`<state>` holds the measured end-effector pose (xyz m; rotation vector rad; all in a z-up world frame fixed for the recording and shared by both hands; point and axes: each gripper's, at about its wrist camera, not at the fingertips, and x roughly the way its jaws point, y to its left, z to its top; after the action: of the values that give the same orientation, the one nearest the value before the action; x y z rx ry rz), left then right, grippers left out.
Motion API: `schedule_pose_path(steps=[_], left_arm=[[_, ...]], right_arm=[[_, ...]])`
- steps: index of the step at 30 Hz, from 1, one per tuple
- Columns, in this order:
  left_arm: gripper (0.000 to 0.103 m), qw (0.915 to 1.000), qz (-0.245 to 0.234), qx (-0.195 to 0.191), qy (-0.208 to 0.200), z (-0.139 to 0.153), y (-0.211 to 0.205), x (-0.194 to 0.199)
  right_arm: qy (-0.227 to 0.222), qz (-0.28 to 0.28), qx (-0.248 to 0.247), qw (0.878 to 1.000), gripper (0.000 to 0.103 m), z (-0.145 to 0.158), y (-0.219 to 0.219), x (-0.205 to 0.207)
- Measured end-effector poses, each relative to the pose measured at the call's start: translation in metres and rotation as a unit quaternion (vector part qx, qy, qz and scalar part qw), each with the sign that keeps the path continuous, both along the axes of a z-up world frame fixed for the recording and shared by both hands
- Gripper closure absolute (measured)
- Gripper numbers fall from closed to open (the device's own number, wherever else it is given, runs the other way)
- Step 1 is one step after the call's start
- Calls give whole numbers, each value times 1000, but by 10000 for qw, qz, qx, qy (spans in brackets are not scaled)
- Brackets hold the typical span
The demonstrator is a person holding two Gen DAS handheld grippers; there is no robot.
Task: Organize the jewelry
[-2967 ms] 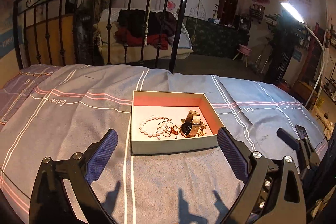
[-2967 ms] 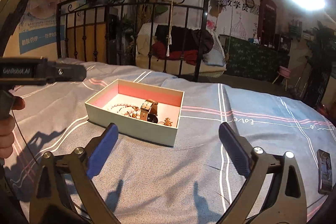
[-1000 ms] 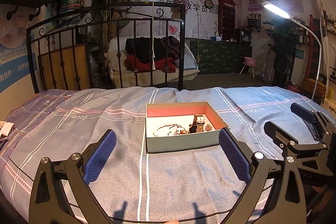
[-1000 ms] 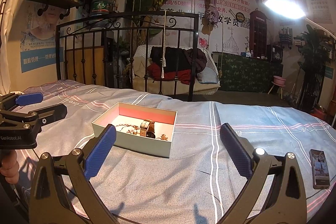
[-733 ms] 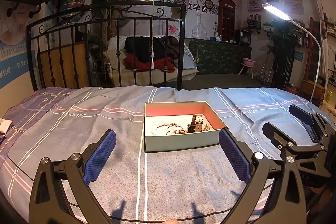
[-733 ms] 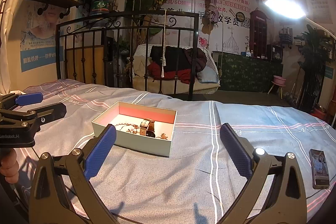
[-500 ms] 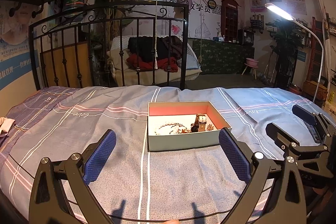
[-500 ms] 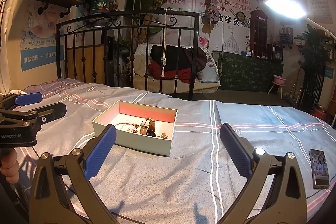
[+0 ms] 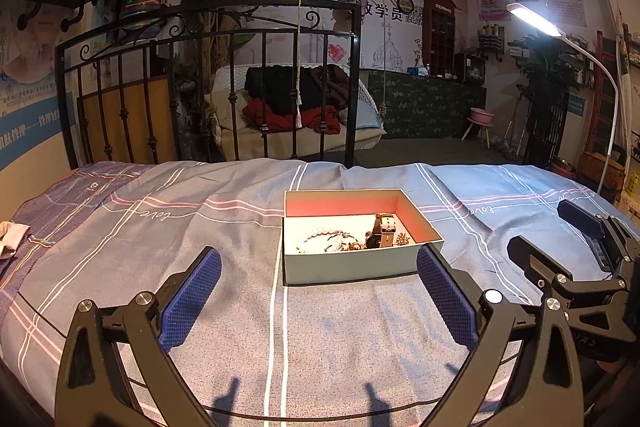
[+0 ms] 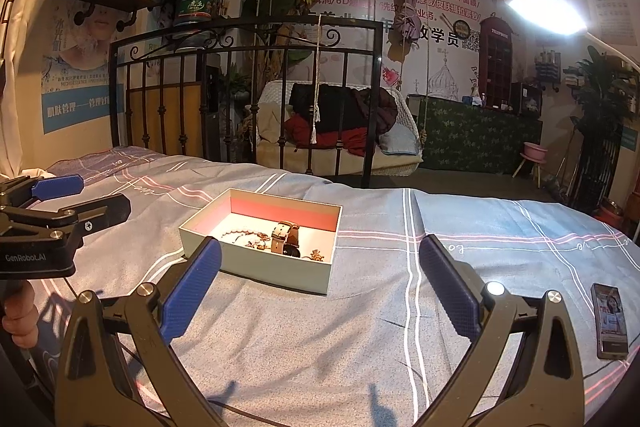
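Now I hold both grippers wide, left and right, above the bed. The box sits ahead, with the watch and beads inside.

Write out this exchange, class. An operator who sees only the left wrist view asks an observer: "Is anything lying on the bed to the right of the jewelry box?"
Observer: Yes. A phone lies flat on the bedspread, screen lit, well apart from the box.
Operator: Do my left tongs touch the box?
Observer: No. The left tongs hover open off the box's left side, with bedspread showing between them.
Operator: What holds them?
Observer: A hand grips the handle beneath.
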<state>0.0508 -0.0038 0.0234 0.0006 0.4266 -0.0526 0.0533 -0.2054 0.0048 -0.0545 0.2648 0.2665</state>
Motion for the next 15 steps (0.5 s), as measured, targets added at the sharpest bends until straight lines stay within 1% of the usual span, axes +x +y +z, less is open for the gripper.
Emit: schedule_pose_path(steps=[12, 15], left_arm=[[7, 10000, -28, 22, 17, -1, -1, 2], [7, 10000, -24, -36, -31, -1, -1, 0]], right_arm=[[32, 28, -34, 10000, 6, -2, 2, -1], [56, 31, -31, 10000, 6, -2, 1, -1]])
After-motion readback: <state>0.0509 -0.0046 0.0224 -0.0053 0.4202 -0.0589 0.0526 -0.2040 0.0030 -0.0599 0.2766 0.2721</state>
